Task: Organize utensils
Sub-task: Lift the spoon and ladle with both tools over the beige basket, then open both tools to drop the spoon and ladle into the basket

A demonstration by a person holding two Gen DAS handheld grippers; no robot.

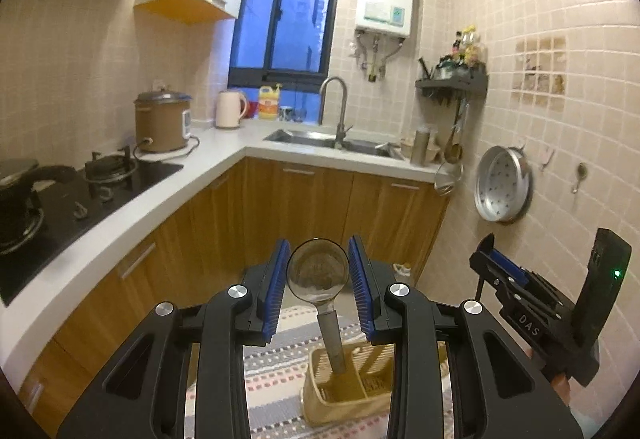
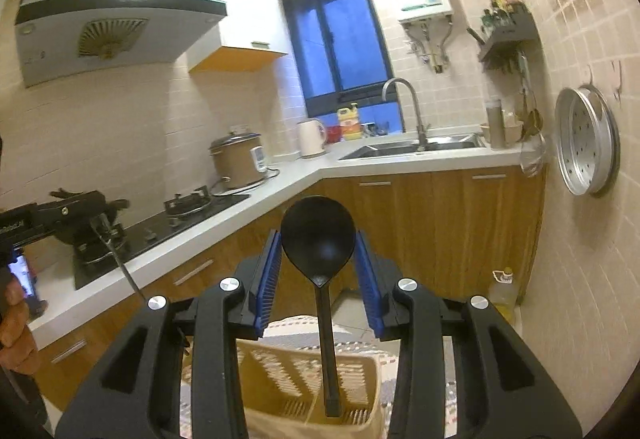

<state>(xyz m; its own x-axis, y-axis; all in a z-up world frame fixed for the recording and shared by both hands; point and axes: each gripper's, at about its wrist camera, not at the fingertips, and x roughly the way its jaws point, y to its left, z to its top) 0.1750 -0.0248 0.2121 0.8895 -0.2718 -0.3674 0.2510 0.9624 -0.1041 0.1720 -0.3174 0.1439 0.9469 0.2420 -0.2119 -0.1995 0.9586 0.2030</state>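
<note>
Overhead, so to speak, both tools hang above a beige slotted utensil basket (image 1: pixel 340 395) standing on a patterned cloth (image 1: pixel 276 363). Left gripper (image 1: pixel 318 271) is clamped on the bowl of a steel ladle (image 1: pixel 317 267), handle pointing down into the basket. Right gripper (image 2: pixel 318 259) is clamped on a black plastic spoon (image 2: pixel 318 235), handle likewise down in the basket

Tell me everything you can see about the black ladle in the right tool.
The black ladle looks like matte plastic: a round, deep bowl tapering into a straight, slim handle. It is held bowl up between the blue pads of the right tool, with its handle end hanging down over the beige slotted utensil basket; contact there is unclear.
</note>
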